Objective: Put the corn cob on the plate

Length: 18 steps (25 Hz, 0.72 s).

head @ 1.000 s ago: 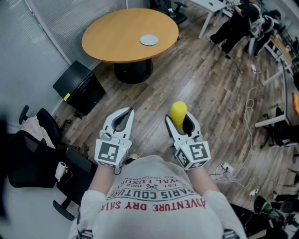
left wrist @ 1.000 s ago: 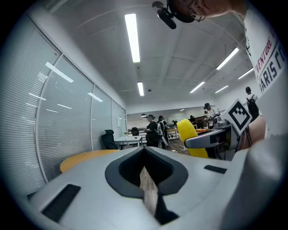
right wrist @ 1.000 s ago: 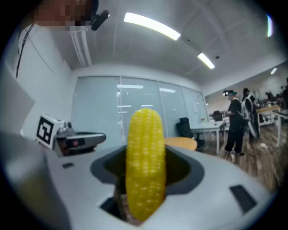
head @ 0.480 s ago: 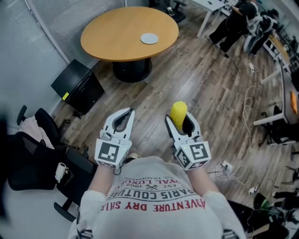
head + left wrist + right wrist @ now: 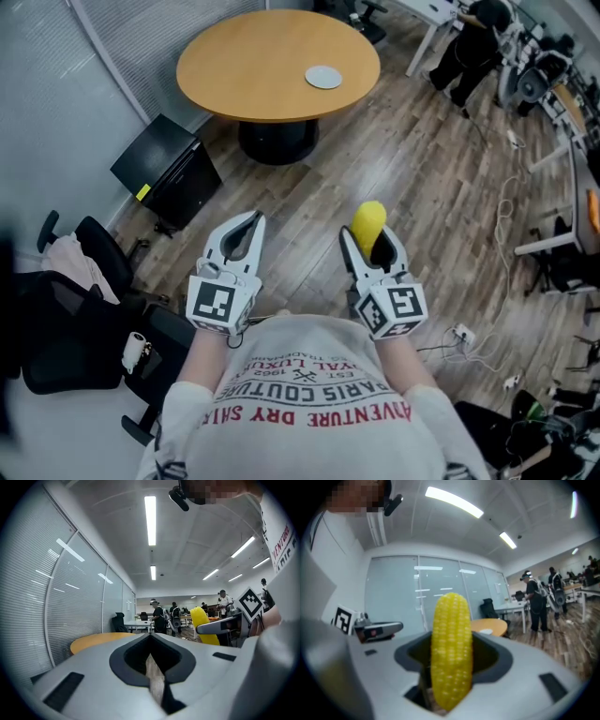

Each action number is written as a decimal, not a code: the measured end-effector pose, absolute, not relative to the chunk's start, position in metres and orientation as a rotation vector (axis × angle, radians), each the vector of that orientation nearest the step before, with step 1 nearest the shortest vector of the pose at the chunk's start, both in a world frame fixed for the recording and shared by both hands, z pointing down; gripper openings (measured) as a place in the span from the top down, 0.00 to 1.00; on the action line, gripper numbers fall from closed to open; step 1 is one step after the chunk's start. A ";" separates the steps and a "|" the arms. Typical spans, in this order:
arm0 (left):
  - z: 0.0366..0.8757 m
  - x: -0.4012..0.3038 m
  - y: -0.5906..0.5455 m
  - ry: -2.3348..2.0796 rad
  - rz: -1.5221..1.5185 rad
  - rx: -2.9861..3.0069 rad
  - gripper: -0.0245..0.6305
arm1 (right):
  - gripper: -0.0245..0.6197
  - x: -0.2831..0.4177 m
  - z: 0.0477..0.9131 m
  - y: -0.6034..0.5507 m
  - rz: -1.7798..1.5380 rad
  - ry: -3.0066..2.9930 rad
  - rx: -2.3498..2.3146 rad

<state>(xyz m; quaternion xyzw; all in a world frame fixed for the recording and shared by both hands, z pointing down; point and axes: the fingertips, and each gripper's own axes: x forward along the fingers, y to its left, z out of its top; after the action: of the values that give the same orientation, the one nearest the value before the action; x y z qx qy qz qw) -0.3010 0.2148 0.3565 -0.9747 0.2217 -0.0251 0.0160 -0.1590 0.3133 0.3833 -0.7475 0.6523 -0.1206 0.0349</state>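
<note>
My right gripper [image 5: 372, 246] is shut on a yellow corn cob [image 5: 367, 225], held over the wooden floor well short of the table. In the right gripper view the corn cob [image 5: 451, 648] stands upright between the jaws. A small pale plate [image 5: 323, 77] lies on the round wooden table [image 5: 253, 80] far ahead; the same plate [image 5: 486, 631] shows small in the right gripper view. My left gripper [image 5: 242, 239] is shut with nothing in it, level with the right one. From the left gripper view the corn cob [image 5: 203, 623] appears at the right.
A black cabinet [image 5: 167, 172] stands left of the table's base [image 5: 277, 141]. A black office chair [image 5: 89, 309] with a cup is at my left. Cables [image 5: 497, 244] trail over the floor at right. People and desks [image 5: 487, 42] are at the far right.
The view has shifted so the table and plate sit slightly further right and lower. Both grippers keep their hold and spacing, the corn still in the right one.
</note>
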 end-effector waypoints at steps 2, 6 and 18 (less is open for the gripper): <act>0.362 -0.310 0.204 0.708 -0.081 -3.048 0.91 | 0.55 -0.167 0.388 0.303 -0.385 2.009 -2.291; 0.370 -0.323 0.186 0.736 -0.095 -3.050 0.91 | 0.55 -0.172 0.395 0.287 -0.421 2.012 -2.298; 0.387 -0.274 0.136 0.858 -0.132 -3.036 0.91 | 0.55 -0.116 0.411 0.223 -0.455 2.096 -2.221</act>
<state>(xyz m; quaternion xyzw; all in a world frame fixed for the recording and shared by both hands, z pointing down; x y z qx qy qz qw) -0.2743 0.1363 0.3870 -0.9614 0.2718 -0.0418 -0.0080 -0.1159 0.2230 0.4105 -0.7190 0.6786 -0.1474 0.0268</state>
